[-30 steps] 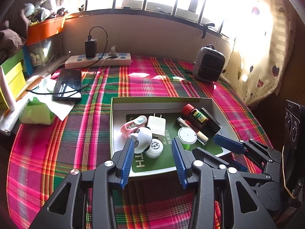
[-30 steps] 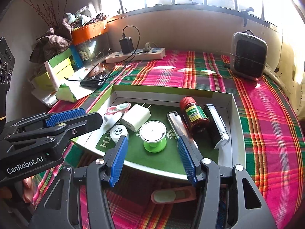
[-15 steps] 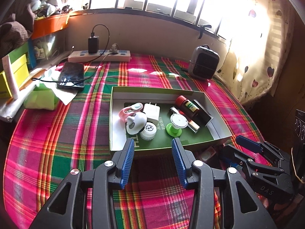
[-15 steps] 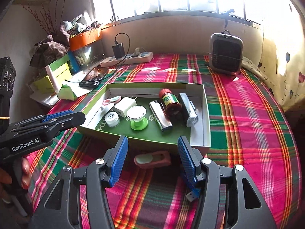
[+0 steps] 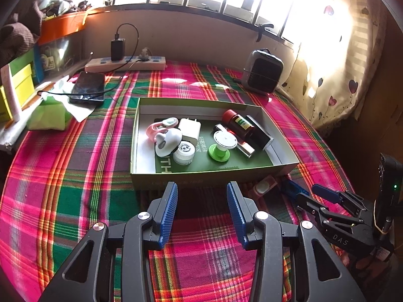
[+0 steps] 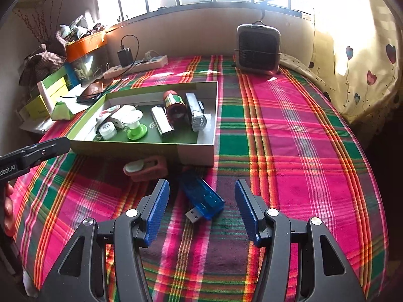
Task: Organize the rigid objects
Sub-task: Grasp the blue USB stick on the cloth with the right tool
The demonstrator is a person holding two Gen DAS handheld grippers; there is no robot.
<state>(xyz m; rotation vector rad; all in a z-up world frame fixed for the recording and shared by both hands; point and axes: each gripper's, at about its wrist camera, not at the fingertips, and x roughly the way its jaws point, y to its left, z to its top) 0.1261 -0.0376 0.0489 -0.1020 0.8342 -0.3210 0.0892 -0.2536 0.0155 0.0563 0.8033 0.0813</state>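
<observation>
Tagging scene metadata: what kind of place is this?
Likely a home room, not a lab: plaid tablecloth under a window, heart-print curtain, a power strip with a phone charging, and a small heater.

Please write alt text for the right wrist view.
The open right gripper hovers over a blue USB stick on a plaid tablecloth. A pink clip lies beside a green box of small items.

Background items on plaid tablecloth (image 5: 75, 176).
Power strip (image 5: 126, 63) by wall; phone (image 5: 88, 88), seemingly charging; small heater (image 6: 258, 47); heart-print curtain (image 6: 365, 70).
</observation>
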